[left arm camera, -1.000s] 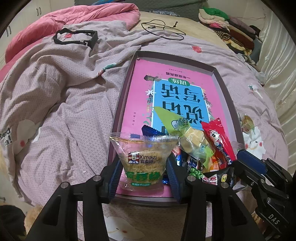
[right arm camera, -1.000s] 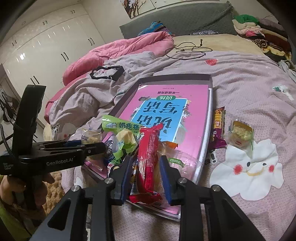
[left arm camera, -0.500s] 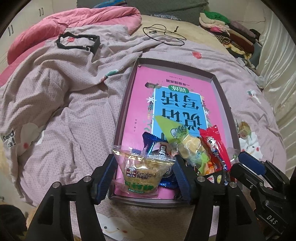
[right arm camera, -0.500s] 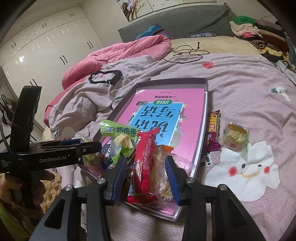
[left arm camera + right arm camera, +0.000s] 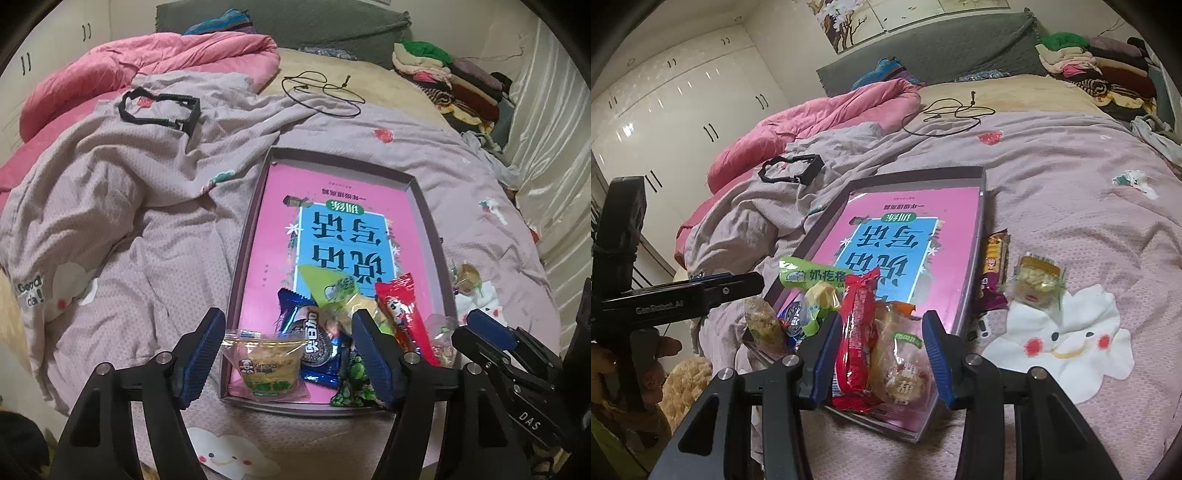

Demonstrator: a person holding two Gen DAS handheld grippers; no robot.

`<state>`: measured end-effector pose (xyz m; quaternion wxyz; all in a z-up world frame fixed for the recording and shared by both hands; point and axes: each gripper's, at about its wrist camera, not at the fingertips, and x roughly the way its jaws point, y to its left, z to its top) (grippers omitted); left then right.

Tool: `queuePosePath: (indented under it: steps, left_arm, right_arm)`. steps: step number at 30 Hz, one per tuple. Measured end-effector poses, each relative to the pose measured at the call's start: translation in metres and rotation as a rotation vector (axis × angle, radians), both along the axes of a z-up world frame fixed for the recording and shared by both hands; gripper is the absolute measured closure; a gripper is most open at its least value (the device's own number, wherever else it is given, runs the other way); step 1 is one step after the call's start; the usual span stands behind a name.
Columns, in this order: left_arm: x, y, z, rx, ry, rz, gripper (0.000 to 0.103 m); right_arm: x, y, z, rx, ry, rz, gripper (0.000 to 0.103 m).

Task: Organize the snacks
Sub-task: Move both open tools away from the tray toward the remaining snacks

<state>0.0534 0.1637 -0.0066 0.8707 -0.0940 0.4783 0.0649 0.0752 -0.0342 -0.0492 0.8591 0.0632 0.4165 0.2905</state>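
- Left gripper (image 5: 288, 354): jaws apart, holding nothing; clear cracker packet (image 5: 267, 369) lies between them in the tray's (image 5: 243, 254) near corner.
- Right gripper (image 5: 879, 354): jaws apart around red packet (image 5: 857, 339) lying in the tray.

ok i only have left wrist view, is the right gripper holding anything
Observer: No. The right gripper is open, its fingers on either side of the red packet and a clear snack pack in the tray.
Operator: any snacks outside the tray that i cant see
Observer: Yes, a brown snack bar packet lies on the bedspread along the tray's right wall.
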Motion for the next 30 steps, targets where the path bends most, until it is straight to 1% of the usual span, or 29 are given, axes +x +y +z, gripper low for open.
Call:
queuePosePath:
  steps: [5,11,21,27,30]
  left_arm:
    - [-0.001,-0.005,0.004,-0.007,-0.006,-0.016,0.030]
    - [0.000,-0.024,0.013,-0.018,-0.025,-0.068,0.030]
    - [0.014,-0.081,0.016,-0.025,-0.023,-0.197,0.030]
    - [0.028,-0.109,0.012,-0.038,-0.008,-0.250,0.030]
    - [0.036,-0.116,0.011,-0.050,0.002,-0.255,0.030]
  right_arm:
    - [0.001,-0.004,0.002,0.006,-0.001,-0.009,0.058]
    - [0.006,-0.016,0.003,0.007,0.001,-0.043,0.058]
    - [0.023,-0.060,0.003,0.014,0.016,-0.141,0.058]
    - [0.029,-0.084,0.001,-0.002,0.018,-0.187,0.058]
    - [0.033,-0.091,-0.005,-0.007,0.031,-0.198,0.058]
